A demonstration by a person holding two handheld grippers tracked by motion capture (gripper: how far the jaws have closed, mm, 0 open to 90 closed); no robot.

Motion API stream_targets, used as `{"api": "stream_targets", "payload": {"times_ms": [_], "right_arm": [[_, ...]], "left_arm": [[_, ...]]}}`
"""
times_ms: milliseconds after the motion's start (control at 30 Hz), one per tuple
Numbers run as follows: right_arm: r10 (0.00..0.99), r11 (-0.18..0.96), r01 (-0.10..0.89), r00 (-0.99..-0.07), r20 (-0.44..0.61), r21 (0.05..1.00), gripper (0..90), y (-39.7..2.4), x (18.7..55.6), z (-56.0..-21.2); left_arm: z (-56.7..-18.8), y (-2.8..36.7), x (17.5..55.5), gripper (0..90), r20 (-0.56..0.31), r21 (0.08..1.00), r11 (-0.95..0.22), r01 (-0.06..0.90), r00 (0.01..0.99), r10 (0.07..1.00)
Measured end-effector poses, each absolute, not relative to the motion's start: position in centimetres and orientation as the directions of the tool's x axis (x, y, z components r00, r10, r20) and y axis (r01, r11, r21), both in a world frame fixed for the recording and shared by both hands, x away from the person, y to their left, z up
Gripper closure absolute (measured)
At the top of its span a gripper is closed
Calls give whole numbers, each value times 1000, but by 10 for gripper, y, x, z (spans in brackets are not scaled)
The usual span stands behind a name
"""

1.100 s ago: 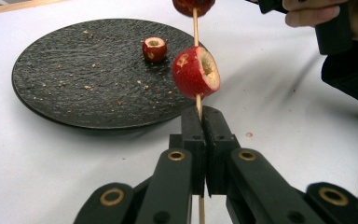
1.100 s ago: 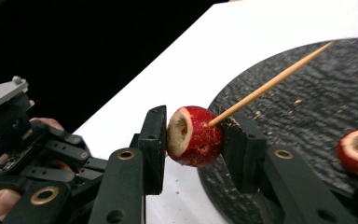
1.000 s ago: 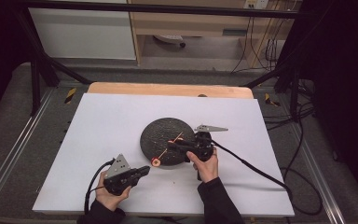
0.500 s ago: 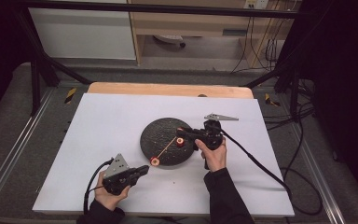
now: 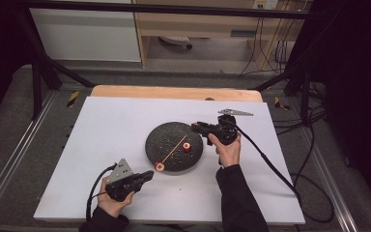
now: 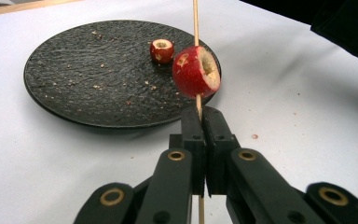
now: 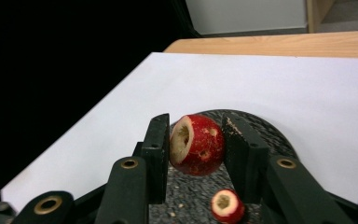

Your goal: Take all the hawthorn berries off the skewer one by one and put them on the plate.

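Your R gripper [image 5: 196,127] just lifted up off the black plate [image 5: 166,137] w/ a red fruit bit [image 7: 198,144] pinched in it, so next it can go on the stick [image 5: 176,148], which your L gripper [image 5: 147,175] squeezes tight, low by the plate's near edge.

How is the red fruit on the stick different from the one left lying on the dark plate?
The skewered fruit is threaded on a wooden stick held up by the shut left gripper; the loose fruit lies free on the black plate. The skewered fruit hangs over the plate's rim; the loose fruit sits further in. Both are red with cored, pale hollows.
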State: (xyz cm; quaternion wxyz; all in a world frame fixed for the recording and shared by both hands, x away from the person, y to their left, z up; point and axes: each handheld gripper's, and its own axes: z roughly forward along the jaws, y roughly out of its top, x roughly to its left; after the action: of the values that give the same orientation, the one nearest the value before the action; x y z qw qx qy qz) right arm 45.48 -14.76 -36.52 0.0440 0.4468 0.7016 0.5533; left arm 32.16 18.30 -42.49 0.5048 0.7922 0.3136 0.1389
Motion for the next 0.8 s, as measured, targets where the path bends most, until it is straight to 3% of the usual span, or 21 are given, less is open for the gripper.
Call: {"api": "stream_targets", "payload": {"times_ms": [800], "right_arm": [[743, 102, 659, -549, 384, 745, 640, -118, 486, -435]], "left_arm": [[-425, 185, 323, 882, -102, 885, -289, 364, 759, 643]]}}
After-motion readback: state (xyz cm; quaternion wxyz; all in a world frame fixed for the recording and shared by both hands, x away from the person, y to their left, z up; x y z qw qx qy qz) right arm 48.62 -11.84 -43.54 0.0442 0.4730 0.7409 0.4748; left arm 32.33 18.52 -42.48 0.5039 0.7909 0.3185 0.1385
